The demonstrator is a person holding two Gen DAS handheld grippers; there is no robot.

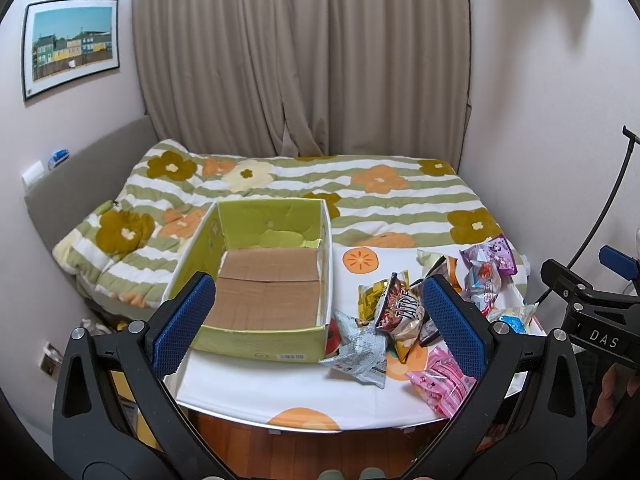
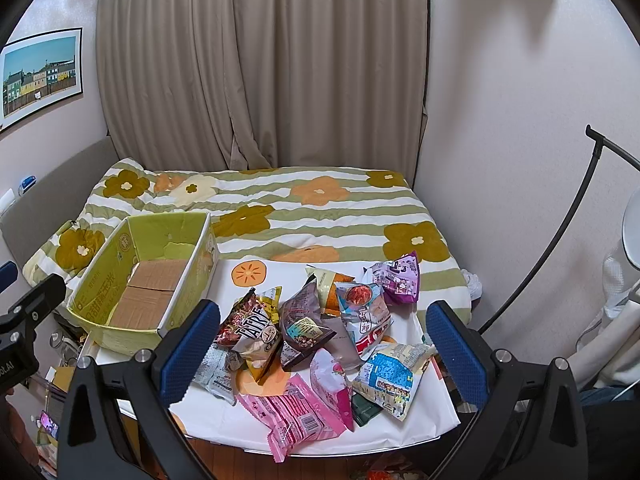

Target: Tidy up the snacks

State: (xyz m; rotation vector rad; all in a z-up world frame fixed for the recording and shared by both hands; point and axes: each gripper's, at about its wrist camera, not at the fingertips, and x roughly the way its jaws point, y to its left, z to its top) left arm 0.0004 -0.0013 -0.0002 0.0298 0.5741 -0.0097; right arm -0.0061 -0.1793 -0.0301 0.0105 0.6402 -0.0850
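Beige curtains [image 2: 260, 60] fill the top of both views, and below them a bed [image 2: 320, 208] with a flowered quilt spans the middle. Nearest the cameras, a tabletop [image 2: 224, 416] under a white cloth with orange prints carries everything for the task.

At centre in the left view, and at left in the right view, sits an open green box [image 1: 260, 344]; only its brown cardboard floor shows inside. Thin board like that probably flexes if gripped by one wall.

Right of the box lies the snack pile [image 2: 320, 340], a loose heap at lower centre of the right view. On top of it is a dark pack [image 2: 252, 322] with large lettering; a pink pack [image 2: 294, 412] lies at the near edge, a blue-and-white pack [image 2: 390, 376] to its right, a purple pack [image 2: 398, 278] at the far side. All look light, crinkly and slippery, puffed with air, with contents likely to crush. I would pinch a flat sealed edge or corner, starting with the top or outer packs.

Left gripper [image 1: 318, 320] and right gripper [image 2: 324, 354] both hover in front of the tabletop with jaws wide and nothing between them.
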